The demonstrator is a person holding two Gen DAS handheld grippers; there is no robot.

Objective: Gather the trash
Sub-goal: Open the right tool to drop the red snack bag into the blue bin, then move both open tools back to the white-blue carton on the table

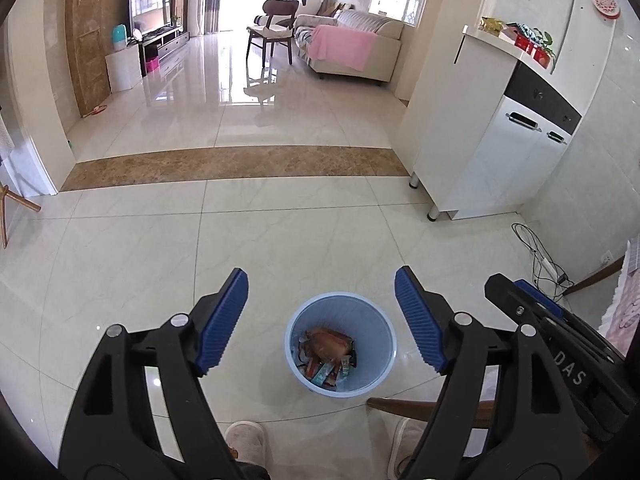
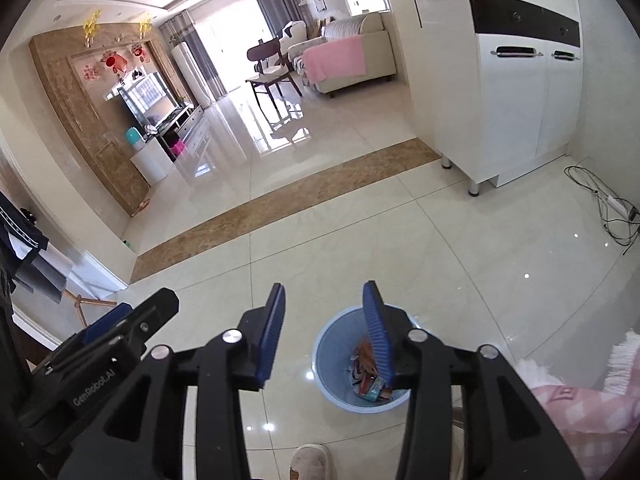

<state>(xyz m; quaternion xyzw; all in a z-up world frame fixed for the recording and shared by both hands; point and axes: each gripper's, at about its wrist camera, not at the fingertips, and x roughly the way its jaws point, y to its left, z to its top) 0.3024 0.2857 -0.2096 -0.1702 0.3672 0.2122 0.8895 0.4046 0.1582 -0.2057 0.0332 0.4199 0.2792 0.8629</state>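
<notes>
A light blue waste bin (image 1: pixel 372 322) stands on the pale tiled floor, straight below both grippers. Crumpled wrappers and snack packets (image 1: pixel 328 354) lie at its bottom. My left gripper (image 1: pixel 320 280) hangs above the bin with its blue pads wide apart and nothing between them. My right gripper (image 2: pixel 325 286) is open too, narrower, and empty; its right finger (image 2: pixel 378 336) covers part of the bin (image 2: pixel 336 360) and of the wrappers (image 2: pixel 370 380). Each gripper shows in the other's view: the right gripper (image 1: pixel 520 292) at the right edge, the left gripper (image 2: pixel 132 314) at the lower left.
A person's slippers (image 1: pixel 246 440) stand just before the bin, beside a wooden chair leg (image 1: pixel 404 406). A white cabinet (image 1: pixel 492 148) on short legs stands at the right, with loose cables (image 1: pixel 540 256) on the floor by it. Pink fabric (image 2: pixel 580 412) fills the lower right.
</notes>
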